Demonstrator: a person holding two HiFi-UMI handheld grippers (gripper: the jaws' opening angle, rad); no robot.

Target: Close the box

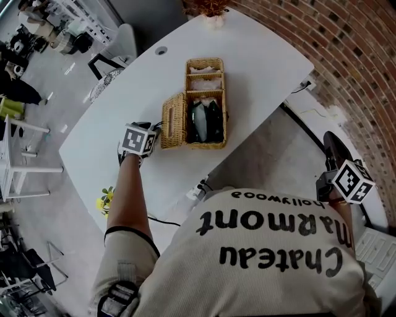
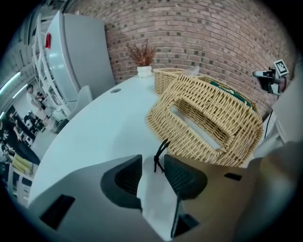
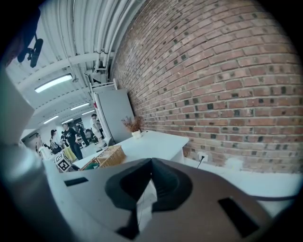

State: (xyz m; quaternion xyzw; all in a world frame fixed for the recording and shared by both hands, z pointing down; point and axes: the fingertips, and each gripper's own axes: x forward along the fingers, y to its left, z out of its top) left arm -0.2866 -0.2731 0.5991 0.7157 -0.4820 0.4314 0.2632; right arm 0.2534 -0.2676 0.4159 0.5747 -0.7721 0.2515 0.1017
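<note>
White table point(image 1: 260, 68) bearing the wicker box point(image 1: 206, 145), lid point(image 1: 173, 121) swung open off its left wall. Left gripper point(image 2: 152, 164), jaws parted, straddles the lid's black cord loop point(image 2: 161, 153), likely to lift it; right gripper point(image 3: 150, 163), clenched on nothing, idles off-table

Cannot identify the dark contents point(image 1: 206, 121) of the box point(image 1: 204, 145) — too dim. Cannot see the whole dried plant point(image 1: 207, 7), cropped at top, nor the table point(image 1: 260, 62) edge behind the shirt point(image 1: 266, 260).

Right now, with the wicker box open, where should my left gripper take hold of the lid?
Probably grip the lid's near free edge by the black loop, from the left gripper's side; it slopes outward from the box, hinge opposite.
</note>
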